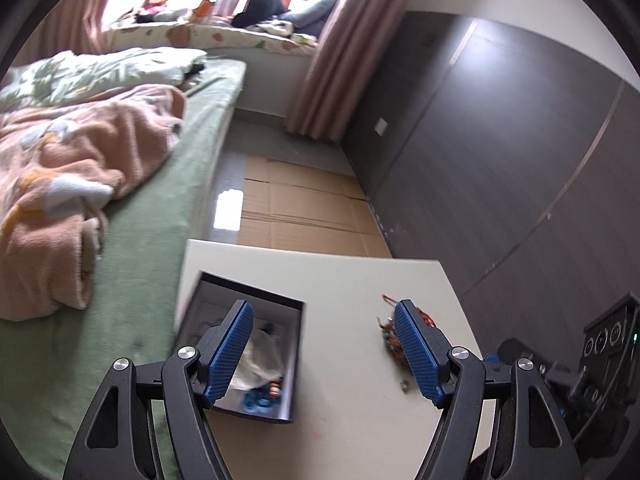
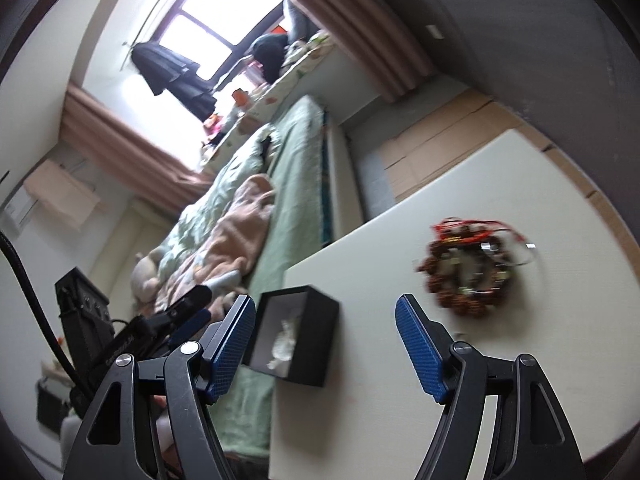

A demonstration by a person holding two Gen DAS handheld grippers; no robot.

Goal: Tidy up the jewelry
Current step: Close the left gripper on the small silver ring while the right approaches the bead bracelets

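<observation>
A black open box (image 1: 298, 356) stands on the white table (image 1: 352, 280) near its left edge; inside lie crumpled white paper (image 1: 260, 356) and blue and red beads (image 1: 260, 398). A tangle of brown and red beaded jewelry (image 1: 390, 334) lies on the table to its right, partly hidden by my left gripper's right finger. My left gripper (image 1: 325, 350) hangs open above the table between box and jewelry, holding nothing. In the right wrist view the jewelry (image 2: 468, 266) forms a ring with a red cord, and the box (image 2: 296, 334) sits at the table's edge. My right gripper (image 2: 325, 346) is open and empty, near both.
A bed with a green sheet (image 1: 160, 240) and a pink blanket (image 1: 72, 184) runs along the table's left side. Flattened cardboard (image 1: 304, 204) covers the floor beyond the table. A dark wall panel (image 1: 500, 152) stands on the right. The other gripper's black body (image 1: 600, 360) shows at the right edge.
</observation>
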